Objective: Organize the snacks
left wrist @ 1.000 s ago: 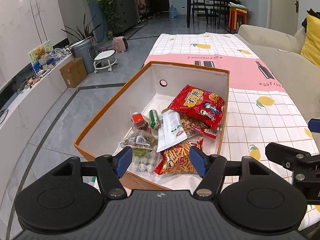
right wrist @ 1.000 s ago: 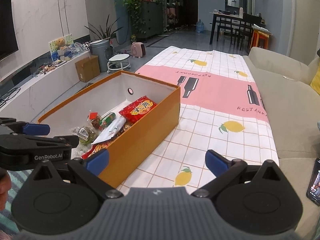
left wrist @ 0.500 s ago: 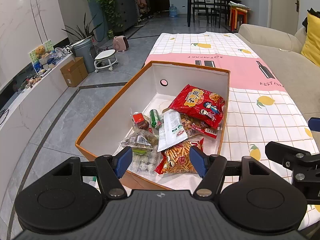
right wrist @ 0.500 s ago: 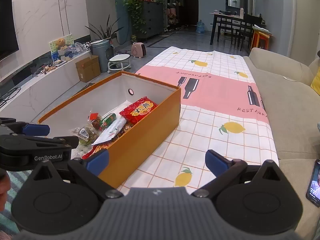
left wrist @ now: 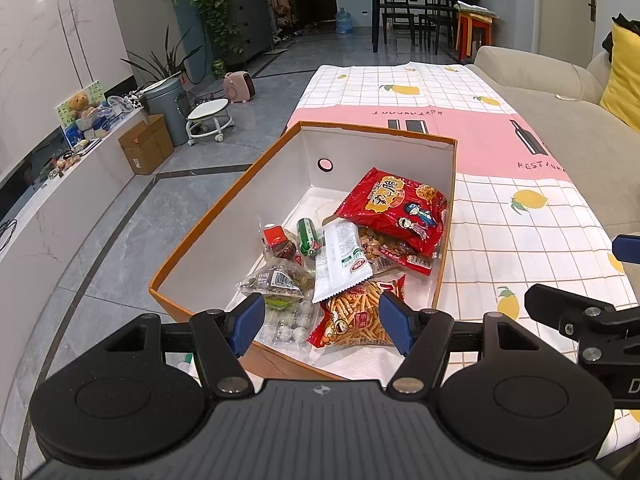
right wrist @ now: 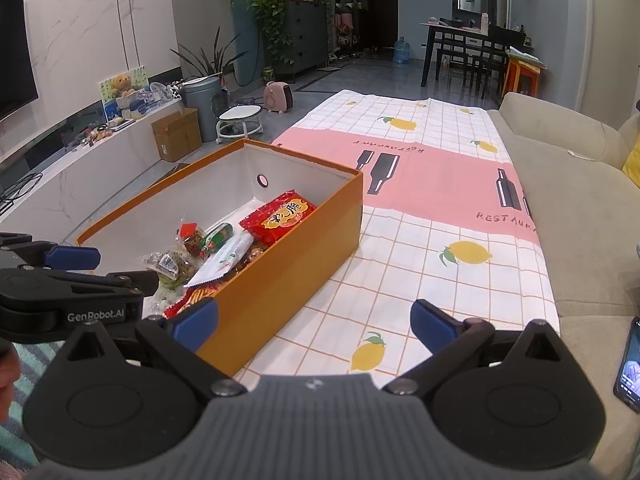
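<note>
An orange box (left wrist: 448, 216) with white inside stands on the tablecloth and holds several snacks: a red chip bag (left wrist: 394, 210), a white packet (left wrist: 340, 260), an orange stick-snack bag (left wrist: 356, 314), a green sausage (left wrist: 307, 236) and a nut pouch (left wrist: 276, 280). My left gripper (left wrist: 322, 322) is open and empty above the box's near end. My right gripper (right wrist: 314, 320) is open and empty to the right of the box (right wrist: 288, 260), over the cloth. The red chip bag (right wrist: 282, 216) also shows there.
The lemon-print tablecloth (right wrist: 440, 216) covers the table. A beige sofa (right wrist: 580, 200) runs along the right, with a phone (right wrist: 630, 364) on it. The floor, a TV bench (left wrist: 52, 184) and a cardboard carton (left wrist: 146, 148) lie left.
Both views have barely shifted; the box sits slightly lower in the left wrist view. Both grippers stay open and empty.
</note>
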A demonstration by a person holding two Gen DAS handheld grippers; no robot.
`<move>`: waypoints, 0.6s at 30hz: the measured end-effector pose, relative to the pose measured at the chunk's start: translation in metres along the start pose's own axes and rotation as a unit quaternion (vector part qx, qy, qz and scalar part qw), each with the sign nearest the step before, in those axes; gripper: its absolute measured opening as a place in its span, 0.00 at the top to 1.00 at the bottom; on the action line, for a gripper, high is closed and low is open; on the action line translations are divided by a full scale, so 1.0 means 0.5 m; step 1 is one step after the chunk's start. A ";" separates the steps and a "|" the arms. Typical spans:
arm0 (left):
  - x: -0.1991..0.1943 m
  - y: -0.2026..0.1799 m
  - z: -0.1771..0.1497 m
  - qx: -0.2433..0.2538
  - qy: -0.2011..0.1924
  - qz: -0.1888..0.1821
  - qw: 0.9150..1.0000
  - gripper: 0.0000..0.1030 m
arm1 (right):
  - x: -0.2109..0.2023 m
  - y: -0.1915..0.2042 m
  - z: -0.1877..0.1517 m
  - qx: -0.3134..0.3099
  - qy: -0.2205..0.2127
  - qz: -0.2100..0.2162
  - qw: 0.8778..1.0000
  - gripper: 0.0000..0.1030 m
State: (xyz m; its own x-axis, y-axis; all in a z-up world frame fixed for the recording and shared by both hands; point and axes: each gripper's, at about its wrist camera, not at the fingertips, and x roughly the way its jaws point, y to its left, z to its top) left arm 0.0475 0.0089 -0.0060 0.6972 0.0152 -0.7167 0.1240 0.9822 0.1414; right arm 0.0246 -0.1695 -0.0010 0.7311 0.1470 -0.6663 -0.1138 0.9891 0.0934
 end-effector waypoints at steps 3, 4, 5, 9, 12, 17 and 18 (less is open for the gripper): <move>0.000 0.000 0.000 -0.001 0.000 0.000 1.000 0.25 | 0.003 -0.002 0.001 0.000 0.001 0.000 1.000 0.04; -0.001 0.000 0.000 -0.001 0.000 0.000 1.000 0.25 | 0.004 -0.003 0.002 0.000 0.001 0.000 1.000 0.04; -0.001 0.000 0.000 -0.001 0.001 0.000 1.000 0.25 | 0.004 -0.003 0.002 0.000 0.001 -0.001 1.000 0.04; 0.000 -0.002 -0.002 0.001 0.001 -0.002 1.000 0.25 | 0.006 -0.004 0.002 -0.001 0.002 -0.002 1.000 0.04; 0.000 -0.002 -0.003 0.001 0.001 -0.004 1.000 0.25 | 0.006 -0.004 0.002 -0.001 0.004 -0.003 1.000 0.04; 0.000 -0.002 -0.004 0.002 0.002 -0.005 1.000 0.25 | 0.007 -0.005 0.002 -0.001 0.004 -0.003 1.000 0.04; 0.000 -0.002 -0.004 0.001 0.002 -0.006 1.000 0.25 | 0.007 -0.005 0.002 -0.001 0.004 -0.003 1.000 0.04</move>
State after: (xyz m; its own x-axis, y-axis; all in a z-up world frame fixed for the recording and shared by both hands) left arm 0.0461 0.0083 -0.0073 0.6935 0.0050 -0.7204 0.1337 0.9817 0.1355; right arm 0.0281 -0.1716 -0.0028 0.7262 0.1407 -0.6729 -0.1107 0.9900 0.0875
